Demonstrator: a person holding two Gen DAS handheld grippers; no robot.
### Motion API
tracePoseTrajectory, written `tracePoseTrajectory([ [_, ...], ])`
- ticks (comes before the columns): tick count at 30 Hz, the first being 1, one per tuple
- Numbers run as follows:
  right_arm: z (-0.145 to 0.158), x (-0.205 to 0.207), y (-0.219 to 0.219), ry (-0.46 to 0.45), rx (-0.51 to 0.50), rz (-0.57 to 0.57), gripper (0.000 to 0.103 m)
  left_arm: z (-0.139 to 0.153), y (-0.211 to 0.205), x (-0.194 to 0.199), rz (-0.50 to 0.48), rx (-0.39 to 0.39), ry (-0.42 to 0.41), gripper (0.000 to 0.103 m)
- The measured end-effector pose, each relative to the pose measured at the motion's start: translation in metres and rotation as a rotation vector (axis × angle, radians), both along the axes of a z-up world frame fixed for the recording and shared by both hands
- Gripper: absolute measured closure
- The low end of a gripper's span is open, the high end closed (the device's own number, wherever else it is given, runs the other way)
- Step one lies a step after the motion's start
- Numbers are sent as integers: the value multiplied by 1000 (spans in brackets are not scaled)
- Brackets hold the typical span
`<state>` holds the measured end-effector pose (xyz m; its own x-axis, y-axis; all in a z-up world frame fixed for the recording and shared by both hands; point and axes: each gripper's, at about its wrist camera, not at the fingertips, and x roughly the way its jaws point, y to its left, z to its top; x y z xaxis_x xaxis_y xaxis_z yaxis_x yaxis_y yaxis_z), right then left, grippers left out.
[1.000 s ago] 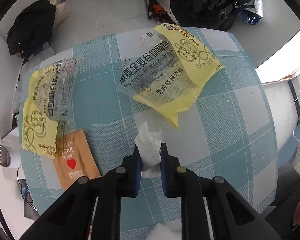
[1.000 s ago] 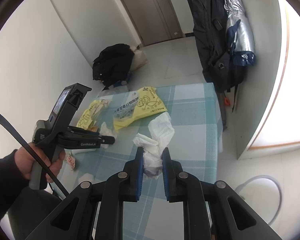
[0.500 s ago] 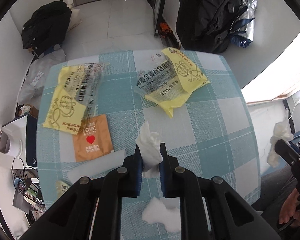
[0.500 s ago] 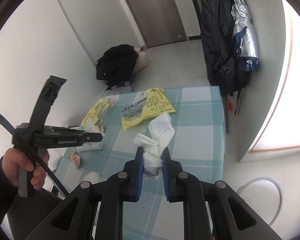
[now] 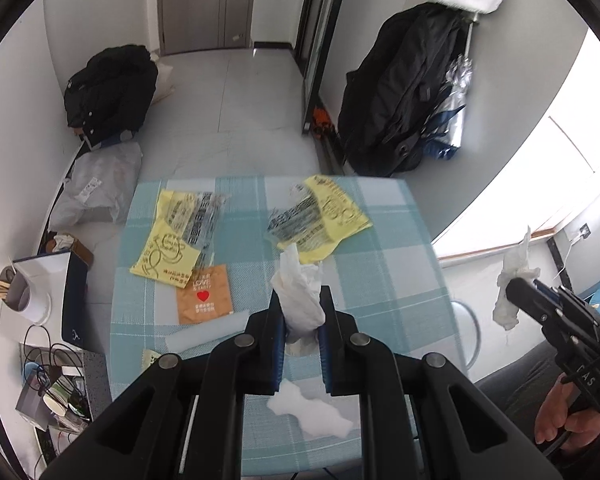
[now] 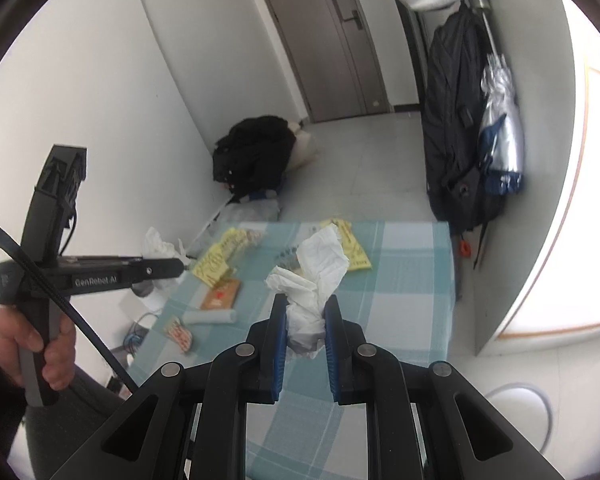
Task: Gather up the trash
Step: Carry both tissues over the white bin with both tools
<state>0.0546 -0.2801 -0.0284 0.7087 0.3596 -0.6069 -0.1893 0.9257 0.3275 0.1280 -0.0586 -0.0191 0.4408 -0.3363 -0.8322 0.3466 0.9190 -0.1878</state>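
White tissue wad (image 5: 300,300) in L claw (image 5: 302,322), R likewise (image 6: 306,322).

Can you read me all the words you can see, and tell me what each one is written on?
"LOVE", with a red heart under it: on the orange packet on the table.
"GenRobot.AI": on the side of the left hand-held gripper, seen from the right wrist camera.
Black printing on the two yellow wrappers: too small and blurred to read.
Small lines under the heart on the orange packet: too small to read.
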Motion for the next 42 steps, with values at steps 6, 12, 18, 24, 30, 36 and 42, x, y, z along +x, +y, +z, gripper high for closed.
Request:
tracePoseTrajectory([
  [6, 50, -18, -30, -126, -40, -62, 87, 33, -28, -14, -55, -65, -56, 93],
  [12, 84, -31, -85, -183, -68, -166, 87, 54, -83, -20, -156, -98, -93, 93],
  [18, 99, -51, -143, -207, -110, -283, 87, 59, -146, -20, -253, -143, -92, 93],
  [24, 80, -70, -201, -158, -136, -404, 87, 32, -207, -21, -339, -142, -31, 93],
  [30, 9, -77, -254, 3, -115, -504, 87, -21, -262, -20, -400, -87, 84, 93],
  [36, -74, -85, -292, 174, -28, -571, 87, -98, -304, -14, -444, 20, 253, 93],
  [42, -146, -90, -311, 313, 80, -593, 87, -164, -334, -16, -480, 124, 415, 93],
])
